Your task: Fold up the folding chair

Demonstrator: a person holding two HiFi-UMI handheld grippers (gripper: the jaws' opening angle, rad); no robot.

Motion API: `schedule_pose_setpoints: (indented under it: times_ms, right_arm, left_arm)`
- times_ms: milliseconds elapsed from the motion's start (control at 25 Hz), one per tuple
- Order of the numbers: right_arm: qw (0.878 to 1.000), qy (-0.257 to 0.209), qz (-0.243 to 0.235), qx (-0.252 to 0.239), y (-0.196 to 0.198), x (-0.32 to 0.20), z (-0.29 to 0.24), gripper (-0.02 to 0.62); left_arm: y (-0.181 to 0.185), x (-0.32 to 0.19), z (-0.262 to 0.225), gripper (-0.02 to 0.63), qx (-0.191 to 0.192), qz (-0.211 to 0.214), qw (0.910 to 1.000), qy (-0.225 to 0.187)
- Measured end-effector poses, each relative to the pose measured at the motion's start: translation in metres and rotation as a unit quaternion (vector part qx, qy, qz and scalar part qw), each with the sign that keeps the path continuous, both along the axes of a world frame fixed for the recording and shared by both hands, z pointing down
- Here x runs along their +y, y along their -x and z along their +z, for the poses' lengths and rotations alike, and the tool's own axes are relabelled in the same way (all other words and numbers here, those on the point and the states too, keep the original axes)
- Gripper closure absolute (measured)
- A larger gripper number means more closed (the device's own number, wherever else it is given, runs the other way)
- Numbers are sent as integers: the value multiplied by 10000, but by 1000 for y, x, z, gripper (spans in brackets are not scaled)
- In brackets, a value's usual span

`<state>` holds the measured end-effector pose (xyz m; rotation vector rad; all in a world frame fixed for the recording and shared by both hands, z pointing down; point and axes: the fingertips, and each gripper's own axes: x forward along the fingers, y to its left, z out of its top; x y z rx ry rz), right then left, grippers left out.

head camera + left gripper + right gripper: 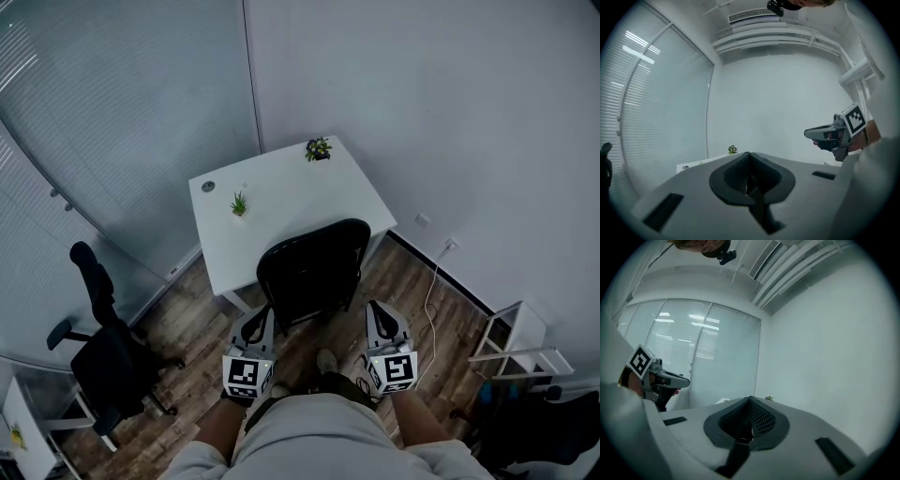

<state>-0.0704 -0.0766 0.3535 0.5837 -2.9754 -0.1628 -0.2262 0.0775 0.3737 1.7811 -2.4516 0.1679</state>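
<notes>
Left gripper and right gripper level, jaws together, near chair.

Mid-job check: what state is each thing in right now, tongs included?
Left tongs: shut, nothing between them.
Right tongs: shut, nothing between them.
Folding chair: standing at the table, not gripped; looks unfolded.
Larger plant: upright on the table.
Smaller plant: upright on the table.
Office chair: upright.

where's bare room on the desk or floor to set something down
Free: the desk right of the grass plant, short of the corner plant; the floor between folding chair and office chair. Crowded at right: cable, white rack.
</notes>
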Motion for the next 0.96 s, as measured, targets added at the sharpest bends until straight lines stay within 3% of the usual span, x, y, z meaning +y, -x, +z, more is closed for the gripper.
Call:
schedule_pose_setpoints:
  times_ms: [960]
  right_arm:
    - [9998, -57, -123, 122, -1, 4, 1, 574]
  left_arm:
    - [-3, 3, 2, 598, 63, 68, 9999, 64]
